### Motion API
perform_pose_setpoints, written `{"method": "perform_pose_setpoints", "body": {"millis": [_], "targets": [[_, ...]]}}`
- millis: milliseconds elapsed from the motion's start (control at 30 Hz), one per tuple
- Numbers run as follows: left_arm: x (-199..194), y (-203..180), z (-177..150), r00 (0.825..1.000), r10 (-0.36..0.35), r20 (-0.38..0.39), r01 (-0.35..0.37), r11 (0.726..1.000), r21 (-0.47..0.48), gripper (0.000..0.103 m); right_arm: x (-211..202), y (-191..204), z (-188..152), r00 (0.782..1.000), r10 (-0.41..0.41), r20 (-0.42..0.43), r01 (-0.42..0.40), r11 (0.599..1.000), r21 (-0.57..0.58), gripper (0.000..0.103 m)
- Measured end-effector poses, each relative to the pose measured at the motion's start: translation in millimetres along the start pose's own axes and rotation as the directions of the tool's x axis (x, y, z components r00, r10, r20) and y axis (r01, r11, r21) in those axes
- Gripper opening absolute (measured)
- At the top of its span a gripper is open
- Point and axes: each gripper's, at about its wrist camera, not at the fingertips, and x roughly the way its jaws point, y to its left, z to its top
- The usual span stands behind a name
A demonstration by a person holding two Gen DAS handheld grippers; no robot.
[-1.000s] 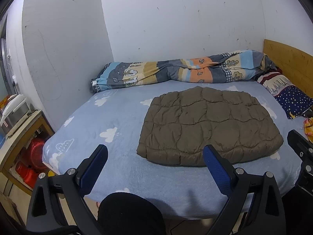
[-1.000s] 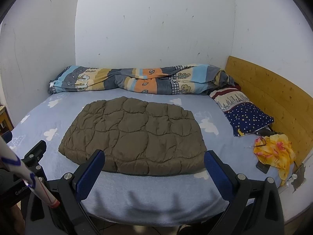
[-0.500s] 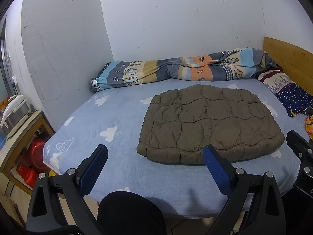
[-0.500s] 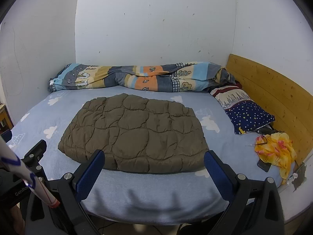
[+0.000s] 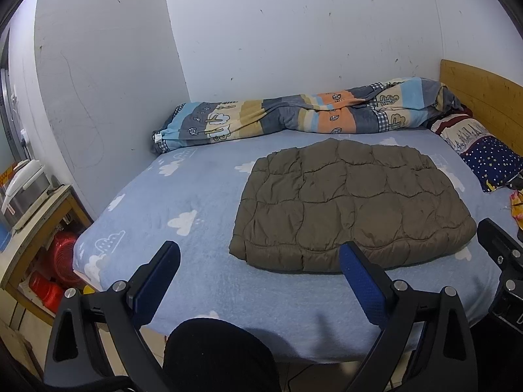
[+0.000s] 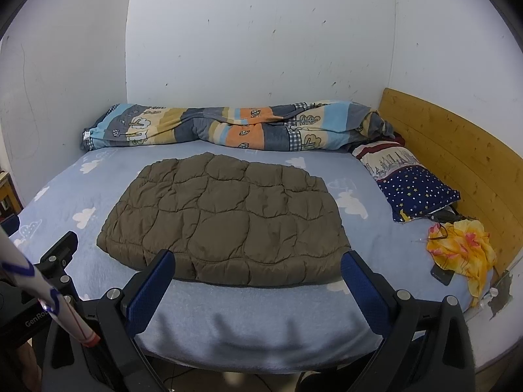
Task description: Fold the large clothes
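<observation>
While both grippers hang off the near edge of the bed (image 6: 268, 336), neither touches anything. The left gripper (image 5: 260, 256) has its blue-padded fingers (image 5: 361, 281) spread wide with nothing between them, and the right gripper (image 6: 258, 263) is spread the same way — both point across the mattress toward the far wall.

Just past the fingertips lies the jacket (image 6: 225, 219), a brown quilted one, folded into a flat, roughly rectangular pad. It rests on the blue cloud-print sheet (image 5: 183, 196) about mid-bed, its near hem close to the near edge and its far hem short of the duvet (image 6: 228, 129). In the left view the jacket sits right of centre; in the right view it sits left of centre, so it lies between the two grippers.

The duvet — striped, rolled into a long bundle — runs along the far edge against the wall. A starry pillow (image 6: 413, 189) lies by the wooden headboard (image 6: 457, 160) at the right edge, with a yellow cloth (image 6: 464, 248) near the front right corner and a dark phone (image 6: 442, 274) touching it. Off the left edge stands a wooden shelf (image 5: 36, 228) holding red tubs (image 5: 65, 254).
</observation>
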Motion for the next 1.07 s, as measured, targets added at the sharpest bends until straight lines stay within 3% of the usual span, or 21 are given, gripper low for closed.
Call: {"method": "perform_pose_setpoints", "body": {"millis": [933, 1067], "targets": [[4.2, 3.8, 2.0, 1.0, -0.008, -0.017, 0.008, 1.0, -0.001, 0.097, 2.3, -1.3, -2.8, 1.0, 0.002, -0.007, -0.002, 1.0, -0.005, 0.103], [2.6, 6.8, -0.2, 1.0, 0.011, 0.007, -0.011, 1.0, -0.002, 0.097, 7.8, -1.0, -4.6, 1.0, 0.011, -0.016, -0.011, 1.0, -0.01, 0.103]]}}
